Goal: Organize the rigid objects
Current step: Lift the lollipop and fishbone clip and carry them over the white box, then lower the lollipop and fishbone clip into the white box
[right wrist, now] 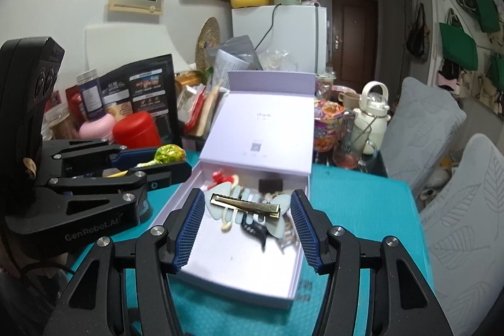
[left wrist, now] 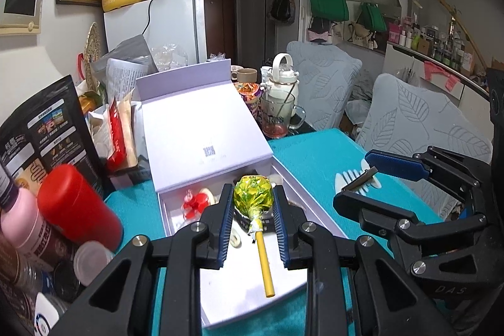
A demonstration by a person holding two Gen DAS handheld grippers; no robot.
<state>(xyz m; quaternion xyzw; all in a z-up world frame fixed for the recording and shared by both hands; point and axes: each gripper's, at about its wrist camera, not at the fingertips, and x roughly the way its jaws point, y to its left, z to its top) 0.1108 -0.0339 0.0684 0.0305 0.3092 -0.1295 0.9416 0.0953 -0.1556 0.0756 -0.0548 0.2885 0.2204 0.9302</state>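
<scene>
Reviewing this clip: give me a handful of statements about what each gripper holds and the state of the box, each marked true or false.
1. The left gripper holds a lollipop between its jaws. True.
2. The right gripper carries a red cap. False: it holds a pale hair clip with a gold metal bar.
3. The lavender box is closed. False: its lid stands open and small items lie inside.
4. The box sits on a teal cloth. True.
5. A red canister stands in the clutter on the lid's hinge side of the box. True.
</scene>
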